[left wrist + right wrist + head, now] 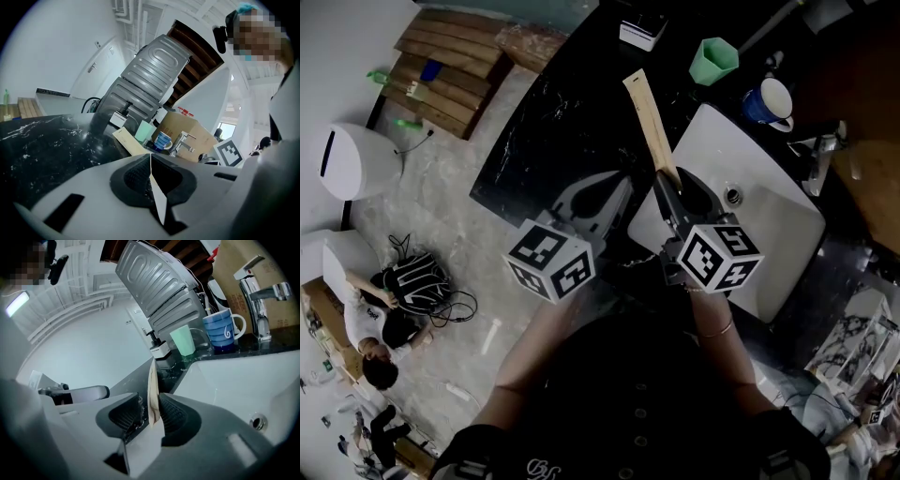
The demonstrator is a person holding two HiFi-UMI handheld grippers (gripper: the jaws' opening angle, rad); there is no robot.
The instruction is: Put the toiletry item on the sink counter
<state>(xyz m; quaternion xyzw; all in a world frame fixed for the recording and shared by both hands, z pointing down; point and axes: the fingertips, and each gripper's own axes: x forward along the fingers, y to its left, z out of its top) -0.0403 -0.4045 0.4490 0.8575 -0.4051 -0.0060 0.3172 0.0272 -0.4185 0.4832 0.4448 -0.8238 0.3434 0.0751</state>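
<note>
A long tan toiletry box [649,120] points away from me over the black marble counter [553,131], its near end at the white sink's [769,216] left rim. My right gripper [673,180] has that near end between its jaws. In the right gripper view the box [152,390] leans on the right pad, with a gap at the left pad, so the right gripper [150,411] stands open. My left gripper [619,186] hovers just left of it; in its own view the left gripper [151,174] is shut with nothing in it, and the box [125,139] lies ahead.
At the back of the counter stand a green cup [713,59], a blue striped mug [769,101], a chrome faucet [825,155] and a white dispenser [642,31]. On the floor to the left are a wooden pallet [450,66] and a crouching person [375,323].
</note>
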